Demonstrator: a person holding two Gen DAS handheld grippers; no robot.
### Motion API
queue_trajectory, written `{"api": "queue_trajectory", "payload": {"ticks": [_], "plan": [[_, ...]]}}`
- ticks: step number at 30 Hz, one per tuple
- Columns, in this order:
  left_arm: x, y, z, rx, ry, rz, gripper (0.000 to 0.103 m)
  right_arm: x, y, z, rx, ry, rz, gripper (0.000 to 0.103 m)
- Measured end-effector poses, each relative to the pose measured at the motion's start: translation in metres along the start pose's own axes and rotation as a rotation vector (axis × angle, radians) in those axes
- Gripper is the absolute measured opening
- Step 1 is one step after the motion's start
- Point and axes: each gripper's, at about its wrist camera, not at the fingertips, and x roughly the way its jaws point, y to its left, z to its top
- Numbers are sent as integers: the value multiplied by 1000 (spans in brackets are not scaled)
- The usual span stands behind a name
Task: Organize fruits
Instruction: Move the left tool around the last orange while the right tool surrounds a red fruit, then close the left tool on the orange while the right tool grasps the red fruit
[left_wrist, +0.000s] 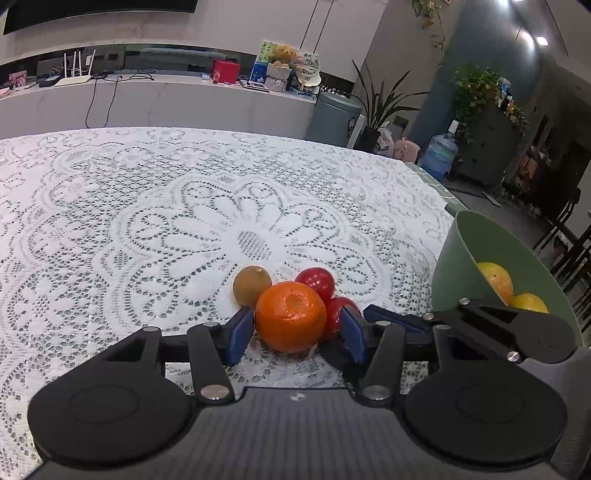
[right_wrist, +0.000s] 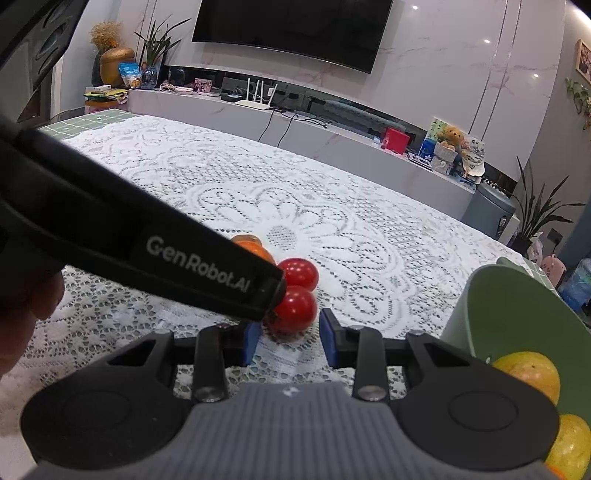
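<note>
An orange (left_wrist: 290, 317) lies on the lace tablecloth between the blue pads of my left gripper (left_wrist: 297, 314). The left pad touches it and a gap shows at the right pad, so the jaws are open. A brown kiwi (left_wrist: 252, 284) and a red tomato (left_wrist: 316, 280) sit just behind the orange. My right gripper (right_wrist: 290, 321) is shut on the nearer red tomato (right_wrist: 295, 308), which touches the farther tomato (right_wrist: 299, 273). One finger (right_wrist: 166, 251) of the left gripper crosses the right wrist view and hides most of the orange (right_wrist: 258, 251).
A green bowl (left_wrist: 461, 258) stands at the table's right edge, close beside the right gripper. It holds yellow-orange fruits (right_wrist: 532, 373). A hand (right_wrist: 26, 306) shows at the left. The lace-covered table (left_wrist: 147, 221) stretches far back and left.
</note>
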Motion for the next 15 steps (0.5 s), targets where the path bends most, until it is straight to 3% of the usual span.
{"api": "queue_trajectory", "payload": {"ticks": [5, 15], "plan": [[2, 2, 1, -19, -9, -2, 49, 3, 1, -1, -9, -7, 1, 33], [-21, 8, 14, -11, 22, 63, 49, 2, 2, -4, -6, -15, -6, 32]]}}
